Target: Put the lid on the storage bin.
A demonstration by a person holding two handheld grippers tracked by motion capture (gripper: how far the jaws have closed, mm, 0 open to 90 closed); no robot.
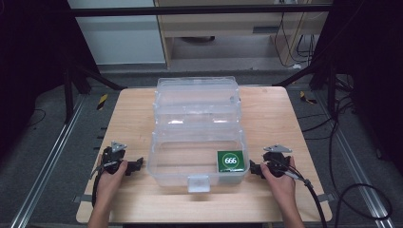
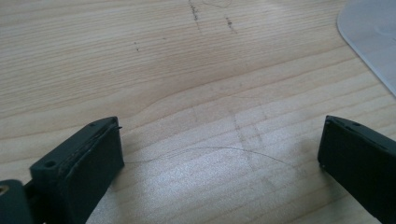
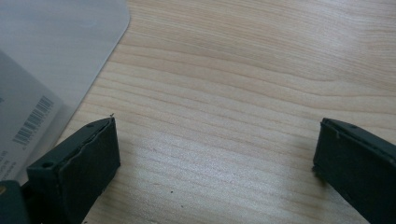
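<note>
Clear plastic box point(image 1: 197, 142) holds a green packet point(image 1: 230, 161); both grippers' fingers point(image 2: 88, 163) point(image 3: 84, 158) spread wide, grasping nothing.

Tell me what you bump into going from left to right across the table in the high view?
Left gripper, jaws open and empty → clear plastic box → green square pack inside the box's near right corner → right gripper, jaws open and empty. All sit on the wooden table.
</note>
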